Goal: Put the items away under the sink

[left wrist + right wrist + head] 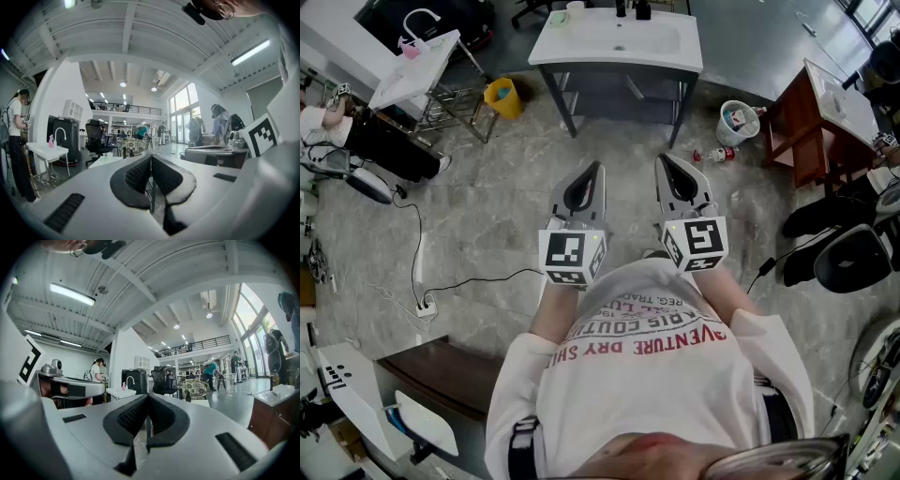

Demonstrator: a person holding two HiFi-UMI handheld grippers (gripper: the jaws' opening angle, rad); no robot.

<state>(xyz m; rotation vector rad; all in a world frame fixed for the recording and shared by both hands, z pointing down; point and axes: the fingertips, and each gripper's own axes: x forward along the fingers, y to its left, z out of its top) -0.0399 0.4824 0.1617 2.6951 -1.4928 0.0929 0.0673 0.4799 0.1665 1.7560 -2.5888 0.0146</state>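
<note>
A white sink (581, 49) on a dark frame is standing at the far side of the stone floor, with an open shelf (623, 94) beneath it. A few small dark bottles (632, 8) are sitting on its tabletop at the back edge. To its right, a small bottle (715, 155) is lying on the floor beside a white bucket (738, 122).

Well short of the sink, a person is holding both grippers side by side at chest height. The left gripper (597, 170) is pointing towards the sink, its fingers (136, 176) clenched together on nothing. The right gripper (662, 160) is doing the same, fingers (131, 418) pressed shut and empty.
</note>
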